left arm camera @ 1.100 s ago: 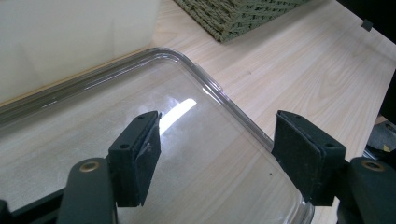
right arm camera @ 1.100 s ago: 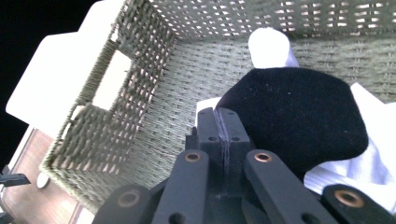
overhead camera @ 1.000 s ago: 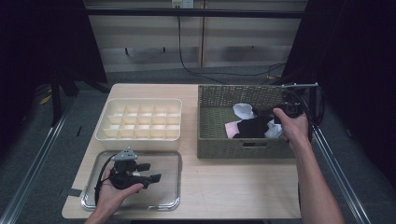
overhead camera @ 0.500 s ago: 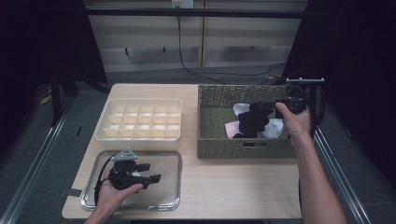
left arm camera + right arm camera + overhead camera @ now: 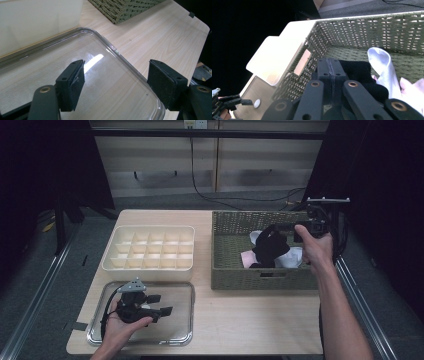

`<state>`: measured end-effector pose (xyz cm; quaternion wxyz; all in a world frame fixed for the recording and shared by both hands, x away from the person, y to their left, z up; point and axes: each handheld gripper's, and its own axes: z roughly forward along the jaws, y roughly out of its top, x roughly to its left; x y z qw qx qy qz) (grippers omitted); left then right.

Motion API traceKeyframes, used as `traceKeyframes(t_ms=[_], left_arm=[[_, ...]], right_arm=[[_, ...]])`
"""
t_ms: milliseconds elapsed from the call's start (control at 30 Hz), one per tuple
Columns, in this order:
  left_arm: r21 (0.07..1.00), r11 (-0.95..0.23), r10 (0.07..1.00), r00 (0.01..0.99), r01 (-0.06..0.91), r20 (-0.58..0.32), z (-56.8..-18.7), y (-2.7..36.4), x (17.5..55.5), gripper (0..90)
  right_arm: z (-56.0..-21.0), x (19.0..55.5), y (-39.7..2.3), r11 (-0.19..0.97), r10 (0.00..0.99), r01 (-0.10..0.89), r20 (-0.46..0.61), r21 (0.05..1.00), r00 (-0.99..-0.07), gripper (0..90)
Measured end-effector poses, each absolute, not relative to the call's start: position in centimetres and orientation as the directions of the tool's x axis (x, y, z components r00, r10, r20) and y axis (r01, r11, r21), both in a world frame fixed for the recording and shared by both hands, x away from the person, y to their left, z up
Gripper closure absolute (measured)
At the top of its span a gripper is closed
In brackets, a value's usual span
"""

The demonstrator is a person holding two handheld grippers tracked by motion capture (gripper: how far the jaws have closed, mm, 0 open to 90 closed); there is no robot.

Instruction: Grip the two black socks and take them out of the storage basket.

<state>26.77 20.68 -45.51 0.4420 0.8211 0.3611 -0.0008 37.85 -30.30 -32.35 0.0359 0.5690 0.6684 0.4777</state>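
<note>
left gripper [image 5: 161, 304] rests low over the clear tray [image 5: 182, 292] at the near left of the table [image 5: 250, 320], jaws spread apart with nothing between them – the left gripper view shows both pads above bare tray floor. behind the tray stands the cream divided box [image 5: 149, 249], its compartments looking empty from the high view. to the right sits the woven basket [image 5: 260, 275], holding white and pink cloth pieces beside the black sock [image 5: 270, 246]. right gripper [image 5: 329, 65], at the far right, has its jaws pressed together on the black sock, which hangs bunched from the tips above the basket's interior – the rest of the pile lies beneath it.

step in hand, as judged: lifting one sock out of the basket. the next move calls for raising it clear of the basket wall without dragging the neighbouring white cloth [image 5: 384, 67] along, then carrying it leftward toward the tray or the divided box, where the waiting open gripper could help straighten or receive it.
</note>
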Motion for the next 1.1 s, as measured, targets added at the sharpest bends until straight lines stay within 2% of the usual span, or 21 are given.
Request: traceKeyframes(t_ms=[367,1100], left_arm=[[0.726,-0.344,0.594,0.737,0.595,-0.323,-45.5,20.8,26.8,29.9],[0.729,-0.345,0.600,0.736,0.591,-0.313,-45.2,20.1,26.9,30.7]], right_arm=[[-30.3,37.5,-29.8,-0.113,0.777,0.690,0.496,0.715,-0.387,89.7],[-28.5,35.0,-28.7,-0.122,0.738,0.652,0.507,0.749,-0.444,89.7]])
